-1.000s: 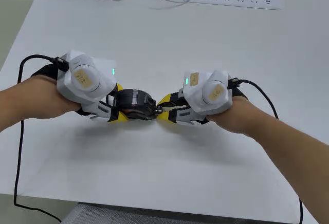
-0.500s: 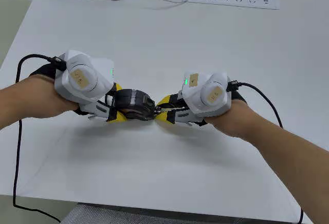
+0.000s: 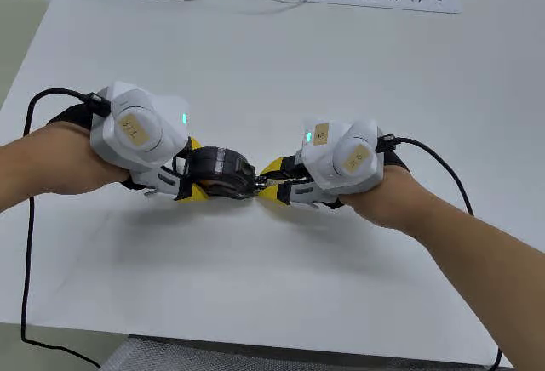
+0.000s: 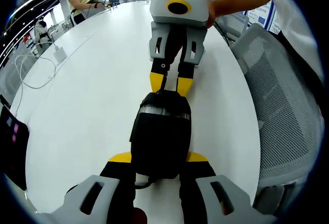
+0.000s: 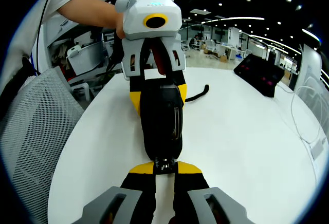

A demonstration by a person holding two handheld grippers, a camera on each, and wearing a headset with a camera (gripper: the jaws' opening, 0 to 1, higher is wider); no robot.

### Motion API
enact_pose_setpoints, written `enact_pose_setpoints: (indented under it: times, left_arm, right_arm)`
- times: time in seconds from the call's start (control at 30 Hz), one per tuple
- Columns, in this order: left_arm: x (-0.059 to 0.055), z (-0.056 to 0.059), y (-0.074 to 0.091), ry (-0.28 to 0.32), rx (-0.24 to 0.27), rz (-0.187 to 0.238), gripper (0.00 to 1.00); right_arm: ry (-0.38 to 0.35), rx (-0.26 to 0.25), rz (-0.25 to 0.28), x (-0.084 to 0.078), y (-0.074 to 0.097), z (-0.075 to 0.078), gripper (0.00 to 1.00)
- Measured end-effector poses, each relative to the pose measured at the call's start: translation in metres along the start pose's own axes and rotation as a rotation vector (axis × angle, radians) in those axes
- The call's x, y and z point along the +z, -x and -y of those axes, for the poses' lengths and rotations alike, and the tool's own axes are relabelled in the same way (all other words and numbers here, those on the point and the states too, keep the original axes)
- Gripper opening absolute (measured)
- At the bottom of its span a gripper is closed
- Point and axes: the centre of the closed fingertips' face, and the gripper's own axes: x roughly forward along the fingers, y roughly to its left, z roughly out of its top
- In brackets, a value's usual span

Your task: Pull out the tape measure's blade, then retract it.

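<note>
Near the front of the white table [image 3: 255, 65], the left gripper [image 3: 189, 180] clamps the tape measure [image 3: 223, 172] by its case, and the right gripper [image 3: 271, 182] is closed on the blade hook [image 5: 164, 163]. The blade is not yet drawn out. The next move calls for a straight pull apart with the case held steady.

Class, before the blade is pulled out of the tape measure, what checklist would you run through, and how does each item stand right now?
1. left claw clamped across the tape measure case: ok.
2. right claw pinching the blade's hook: ok, the jaws look nearly closed on it.
3. Blade fully wound in at the start: ok, no blade shows between case and right claw.
4. Bare table on the right claw's side for the pull: ok.
5. Claws lined up nose to nose, so the pull runs straight: ok.
6. Blade lock released: cannot tell.
</note>
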Motion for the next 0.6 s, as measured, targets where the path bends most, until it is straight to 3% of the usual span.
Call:
enact_pose_setpoints:
  times: [0.6]
  left_arm:
    - [-0.001,0.001,0.000,-0.004,-0.006,-0.008,0.28]
  right_arm:
    - [0.000,-0.013,-0.018,-0.009,0.015,-0.001,0.08]
